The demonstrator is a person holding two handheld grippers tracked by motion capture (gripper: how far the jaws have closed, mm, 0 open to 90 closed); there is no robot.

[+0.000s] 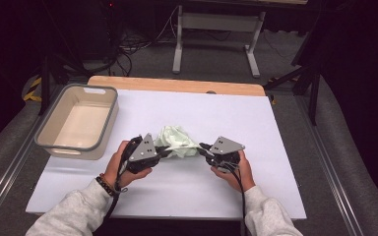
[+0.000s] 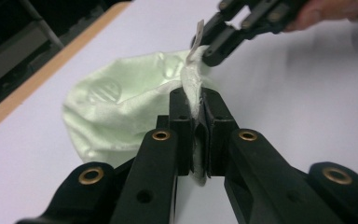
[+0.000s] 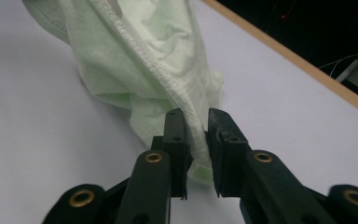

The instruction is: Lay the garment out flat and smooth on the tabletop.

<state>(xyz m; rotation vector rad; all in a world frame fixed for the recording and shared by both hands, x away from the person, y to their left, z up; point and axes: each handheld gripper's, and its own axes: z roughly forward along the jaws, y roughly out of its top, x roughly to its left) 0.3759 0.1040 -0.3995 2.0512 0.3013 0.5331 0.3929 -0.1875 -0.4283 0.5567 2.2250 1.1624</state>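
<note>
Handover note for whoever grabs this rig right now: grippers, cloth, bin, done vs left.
Left gripper: shut on the hemmed edge of the pale green cloth, seen between its pads in the left gripper view.
Right gripper: shut on another stretch of the same hem.
Cloth: bunched at mid-table between the two grippers, its bulk hanging down to the white table top.
Grey-rimmed bin: at the far left of the table, nothing in it.
Done: both edges gripped.
Left, probably: spread or fold the cloth. Whether it then goes in the bin, I can't tell.
</note>
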